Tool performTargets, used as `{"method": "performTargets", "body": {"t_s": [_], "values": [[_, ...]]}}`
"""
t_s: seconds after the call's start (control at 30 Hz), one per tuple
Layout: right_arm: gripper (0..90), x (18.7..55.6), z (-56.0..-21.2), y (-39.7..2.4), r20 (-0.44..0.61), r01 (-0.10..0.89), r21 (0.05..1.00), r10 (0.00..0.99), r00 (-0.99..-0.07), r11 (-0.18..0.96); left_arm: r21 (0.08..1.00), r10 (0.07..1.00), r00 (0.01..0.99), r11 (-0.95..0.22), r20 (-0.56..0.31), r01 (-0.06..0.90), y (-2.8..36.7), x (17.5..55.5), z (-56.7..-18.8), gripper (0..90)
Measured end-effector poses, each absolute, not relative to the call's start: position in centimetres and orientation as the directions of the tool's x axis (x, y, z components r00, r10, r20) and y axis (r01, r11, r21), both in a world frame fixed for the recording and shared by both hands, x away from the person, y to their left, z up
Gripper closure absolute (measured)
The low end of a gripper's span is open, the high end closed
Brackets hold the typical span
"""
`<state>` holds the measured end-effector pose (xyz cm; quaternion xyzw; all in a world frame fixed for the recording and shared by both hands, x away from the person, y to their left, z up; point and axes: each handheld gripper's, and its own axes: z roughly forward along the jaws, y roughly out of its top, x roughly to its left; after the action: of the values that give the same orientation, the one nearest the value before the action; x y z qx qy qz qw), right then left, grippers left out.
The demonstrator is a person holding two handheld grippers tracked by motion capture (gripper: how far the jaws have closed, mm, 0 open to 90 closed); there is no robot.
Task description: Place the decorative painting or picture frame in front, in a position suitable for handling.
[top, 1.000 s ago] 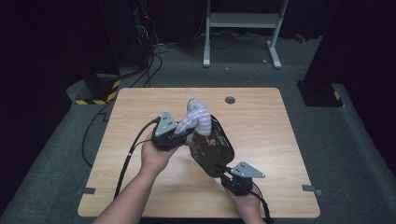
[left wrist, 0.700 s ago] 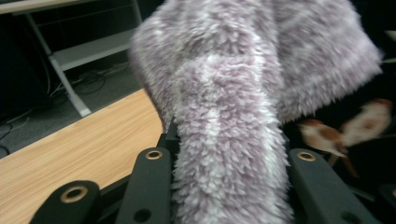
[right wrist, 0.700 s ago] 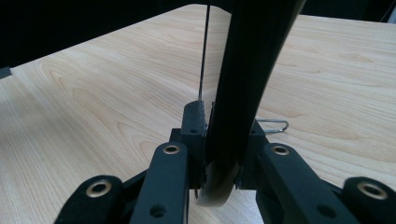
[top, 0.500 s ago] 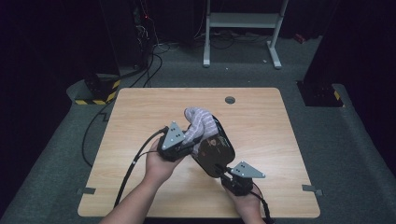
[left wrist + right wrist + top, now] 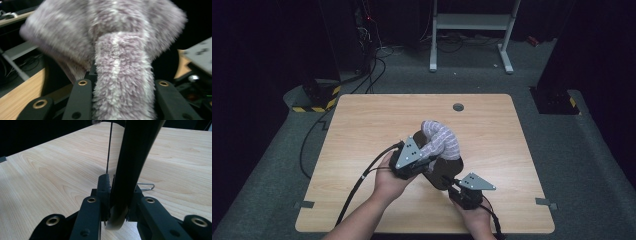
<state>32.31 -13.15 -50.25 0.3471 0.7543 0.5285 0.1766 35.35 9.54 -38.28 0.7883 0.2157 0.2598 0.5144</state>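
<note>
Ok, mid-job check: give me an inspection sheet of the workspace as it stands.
Surface: light wooden table with a round grommet hole.
Job's things: fluffy lilac-and-white striped fabric bunched over a dark flat object with a pale lower edge, kind unclear.
Clutter: a small wire loop on the table.
Grippers: left claw shut on the fluffy fabric; right claw shut on the dark object's lower edge.
Cables: black cable trails from the left claw; more on the floor.
Surroundings: grey carpet, white metal frame, yellow-black striped base.
</note>
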Motion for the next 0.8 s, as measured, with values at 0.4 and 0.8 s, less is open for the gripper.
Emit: {"method": "performTargets", "body": {"t_s": [0.4, 0.8], "values": [[77.9, 32.3, -50.2, -13.1, 0.096, 0.334, 0.920, 0.712, -0.696, 0.203, 0.927, 0.719, 0.683, -0.332, 0.130, 0.173, 13.3, 39.4, -38.7, 65.7], [78.0, 32.3, -50.3, -13.1, 0.095, 0.332, 0.922, 0.710, -0.698, 0.202, 0.907, 0.769, 0.634, -0.319, 0.078, 0.275, 15.3, 40.8, -42.3, 65.9]]}}
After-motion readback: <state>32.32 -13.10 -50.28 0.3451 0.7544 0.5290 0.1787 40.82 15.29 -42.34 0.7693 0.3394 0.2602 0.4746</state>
